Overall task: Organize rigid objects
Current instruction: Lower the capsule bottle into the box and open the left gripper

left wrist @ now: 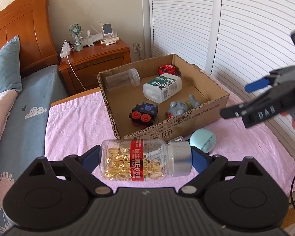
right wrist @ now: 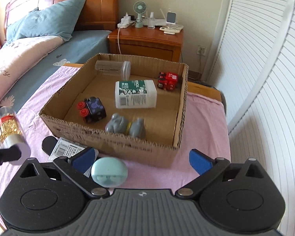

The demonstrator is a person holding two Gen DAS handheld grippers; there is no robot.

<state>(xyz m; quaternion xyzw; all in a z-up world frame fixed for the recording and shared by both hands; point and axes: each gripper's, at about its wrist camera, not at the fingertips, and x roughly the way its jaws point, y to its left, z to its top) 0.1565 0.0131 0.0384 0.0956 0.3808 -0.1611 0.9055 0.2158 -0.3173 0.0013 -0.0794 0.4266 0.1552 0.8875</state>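
Observation:
My left gripper [left wrist: 145, 158] is shut on a clear capsule bottle [left wrist: 135, 160], held endwise by its base and silver cap above the pink cloth. The same capsule bottle [right wrist: 8, 125] shows at the left edge of the right wrist view. My right gripper [right wrist: 143, 161] stands wide open and holds nothing; a mint round case [right wrist: 109, 172] lies by its left finger. That right gripper [left wrist: 240, 99] hovers beside the cardboard box [left wrist: 167, 130]. The cardboard box [right wrist: 127, 144] contains a grey toy figure [right wrist: 125, 125], a black cube toy [right wrist: 92, 109], a white bottle [right wrist: 135, 94], a red toy car [right wrist: 168, 80] and a clear jar [right wrist: 113, 68].
A flat barcoded packet [right wrist: 66, 149] lies on the pink cloth [right wrist: 204, 122] in front of the box, beside the mint case [left wrist: 203, 139]. A bed [right wrist: 29, 59] is on the left, a wooden nightstand [right wrist: 147, 39] behind the box, and white louvred doors [right wrist: 265, 78] on the right.

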